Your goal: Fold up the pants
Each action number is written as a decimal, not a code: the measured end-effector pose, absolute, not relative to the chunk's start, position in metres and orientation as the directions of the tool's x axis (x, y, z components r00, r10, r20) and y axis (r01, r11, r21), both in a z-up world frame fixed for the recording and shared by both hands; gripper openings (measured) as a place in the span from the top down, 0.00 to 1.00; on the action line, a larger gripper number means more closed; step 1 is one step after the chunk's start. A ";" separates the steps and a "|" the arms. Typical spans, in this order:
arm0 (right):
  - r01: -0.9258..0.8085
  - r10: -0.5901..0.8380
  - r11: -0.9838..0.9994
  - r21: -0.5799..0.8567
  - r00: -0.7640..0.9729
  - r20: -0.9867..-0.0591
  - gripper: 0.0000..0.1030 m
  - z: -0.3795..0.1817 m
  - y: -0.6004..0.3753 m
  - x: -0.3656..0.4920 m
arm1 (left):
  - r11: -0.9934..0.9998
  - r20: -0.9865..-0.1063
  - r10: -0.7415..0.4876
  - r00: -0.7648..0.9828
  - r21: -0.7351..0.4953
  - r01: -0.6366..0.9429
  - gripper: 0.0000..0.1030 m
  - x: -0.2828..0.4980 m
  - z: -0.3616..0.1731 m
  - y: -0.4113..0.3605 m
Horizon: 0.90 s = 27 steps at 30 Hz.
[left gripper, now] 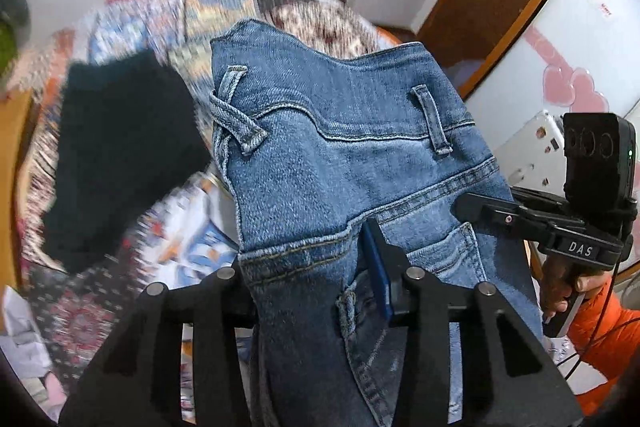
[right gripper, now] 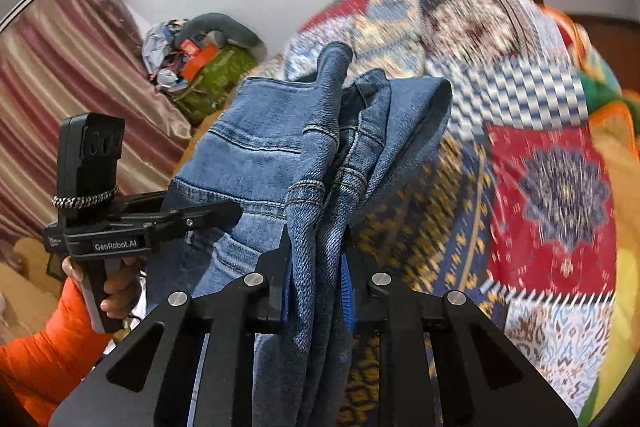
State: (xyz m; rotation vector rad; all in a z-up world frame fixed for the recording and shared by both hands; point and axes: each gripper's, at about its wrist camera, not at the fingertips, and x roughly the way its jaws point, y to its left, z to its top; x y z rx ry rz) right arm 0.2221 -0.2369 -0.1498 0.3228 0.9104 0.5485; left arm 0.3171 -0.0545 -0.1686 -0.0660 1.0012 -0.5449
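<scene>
Both grippers — left & right — clenched on jeans held aloft mid-fold; next prob lay flat on bedspread.

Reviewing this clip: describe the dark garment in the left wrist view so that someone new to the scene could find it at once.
Start from the patchwork quilt that fills the left half of the view. Just left of the held-up jeans, a black garment lies on that quilt. It is the only plain, dark, unpatterned piece there; everything around it is brightly printed or blue denim.
</scene>
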 end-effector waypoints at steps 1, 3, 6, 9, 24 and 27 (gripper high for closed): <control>-0.327 0.576 0.817 0.475 0.498 -0.648 0.83 -0.142 -0.231 0.222 | 0.871 -0.766 -0.457 0.452 -0.285 0.399 0.60 0.314 -0.158 -0.047; -0.367 0.579 0.815 0.449 0.512 -0.634 0.84 -0.125 -0.216 0.225 | 0.880 -0.744 -0.450 0.493 -0.276 0.387 0.60 0.312 -0.144 -0.034; -0.420 0.588 0.808 0.413 0.532 -0.609 0.84 -0.105 -0.193 0.234 | 0.901 -0.707 -0.421 0.569 -0.251 0.355 0.60 0.316 -0.120 -0.008; -0.460 0.604 0.795 0.394 0.546 -0.581 0.84 -0.089 -0.171 0.251 | 0.917 -0.682 -0.392 0.617 -0.239 0.319 0.60 0.325 -0.106 0.011; -0.530 0.614 0.776 0.343 0.506 -0.606 0.84 -0.110 -0.057 0.394 | 0.973 -0.687 -0.221 0.692 -0.200 0.113 0.60 0.443 -0.144 0.122; -0.516 0.593 0.788 0.335 0.493 -0.637 0.84 -0.132 -0.043 0.422 | 0.968 -0.710 -0.233 0.664 -0.235 0.089 0.60 0.480 -0.181 0.134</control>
